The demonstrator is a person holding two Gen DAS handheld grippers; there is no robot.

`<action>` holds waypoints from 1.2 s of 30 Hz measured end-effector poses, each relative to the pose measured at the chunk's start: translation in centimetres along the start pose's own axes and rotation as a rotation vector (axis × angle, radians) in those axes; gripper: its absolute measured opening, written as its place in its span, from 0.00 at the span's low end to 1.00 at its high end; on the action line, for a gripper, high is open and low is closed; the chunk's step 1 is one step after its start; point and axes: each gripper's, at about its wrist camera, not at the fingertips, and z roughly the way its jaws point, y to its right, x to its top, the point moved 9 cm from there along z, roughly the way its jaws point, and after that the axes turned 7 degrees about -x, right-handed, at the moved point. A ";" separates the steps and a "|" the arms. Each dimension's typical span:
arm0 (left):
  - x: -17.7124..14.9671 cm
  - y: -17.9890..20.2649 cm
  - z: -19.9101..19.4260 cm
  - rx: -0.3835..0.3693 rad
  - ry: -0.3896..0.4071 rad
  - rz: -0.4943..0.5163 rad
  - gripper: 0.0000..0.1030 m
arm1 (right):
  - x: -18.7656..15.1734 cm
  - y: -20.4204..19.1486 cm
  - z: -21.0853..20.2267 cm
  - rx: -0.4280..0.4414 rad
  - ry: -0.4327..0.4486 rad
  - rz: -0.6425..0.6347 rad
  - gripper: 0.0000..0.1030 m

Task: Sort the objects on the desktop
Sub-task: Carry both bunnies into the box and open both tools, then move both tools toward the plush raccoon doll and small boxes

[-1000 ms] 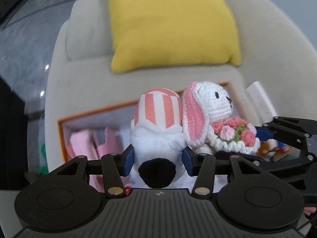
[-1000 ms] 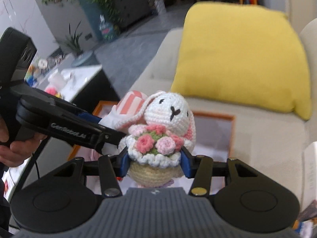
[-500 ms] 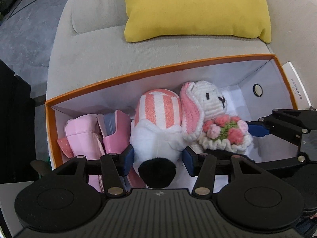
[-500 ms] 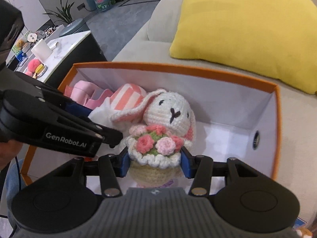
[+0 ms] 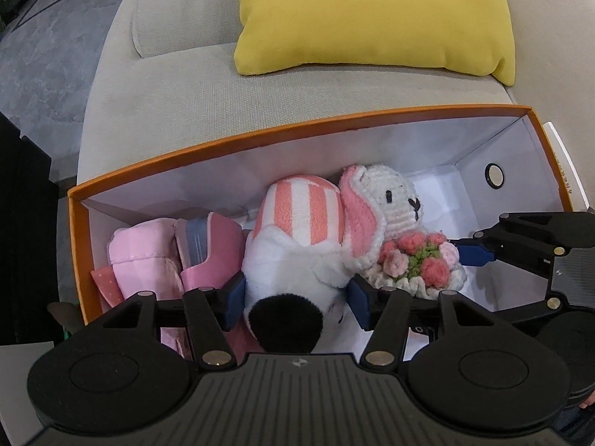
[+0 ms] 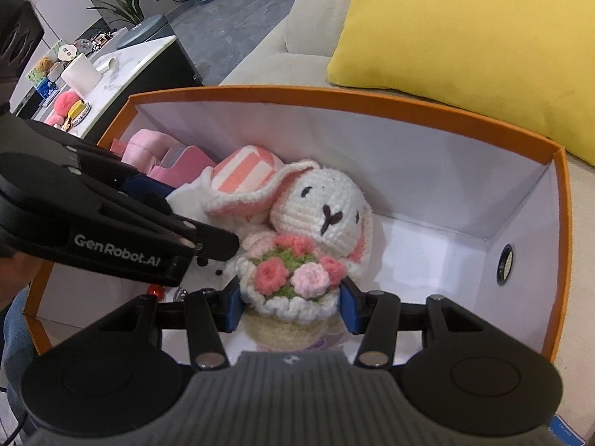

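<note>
An orange box (image 5: 260,141) with a white inside lies on a beige sofa. My left gripper (image 5: 297,297) is low in it with a white plush toy (image 5: 297,219) with a peach-striped top and a black pompom between its jaws. Those jaws are opening, and the blue pads still lie against the toy's sides. To the plush's right is a crochet bunny (image 6: 323,208) with a flower bouquet, and my right gripper (image 6: 290,306) is shut on its base, close to the box floor. The two toys touch each other.
Pink fabric items (image 5: 148,256) fill the box's left end, and its right end shows bare white floor (image 6: 427,260). A yellow cushion (image 5: 372,18) leans on the sofa behind the box. A white side table (image 6: 122,63) with small items stands to the left.
Both grippers have come down with their toys from above the box to inside it. The left jaws stand a little wider around the plush.
</note>
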 end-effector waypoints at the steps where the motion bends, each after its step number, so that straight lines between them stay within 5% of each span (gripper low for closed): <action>1: 0.0 0.1 -0.1 0.003 0.002 0.000 0.64 | 0.0 0.0 0.0 -0.001 0.001 0.000 0.52; 8: 0.0 0.3 -0.9 0.003 0.036 0.019 0.68 | 0.0 0.1 -0.7 -0.026 0.007 0.000 0.59; 13: 0.3 0.4 -2.4 0.027 0.077 0.033 0.68 | 0.3 -0.2 -1.6 -0.028 0.021 -0.014 0.72; 20: 0.7 1.6 -6.4 0.042 0.170 0.054 0.68 | 0.8 -0.3 -4.6 -0.043 0.076 -0.043 0.72; 27: 0.2 8.1 -9.7 -0.019 0.237 0.201 0.68 | -0.4 3.8 -12.1 -0.071 0.143 0.019 0.72; 36: -1.5 20.1 -9.1 -0.150 0.242 0.466 0.68 | -6.0 13.8 -19.8 -0.226 0.132 0.195 0.65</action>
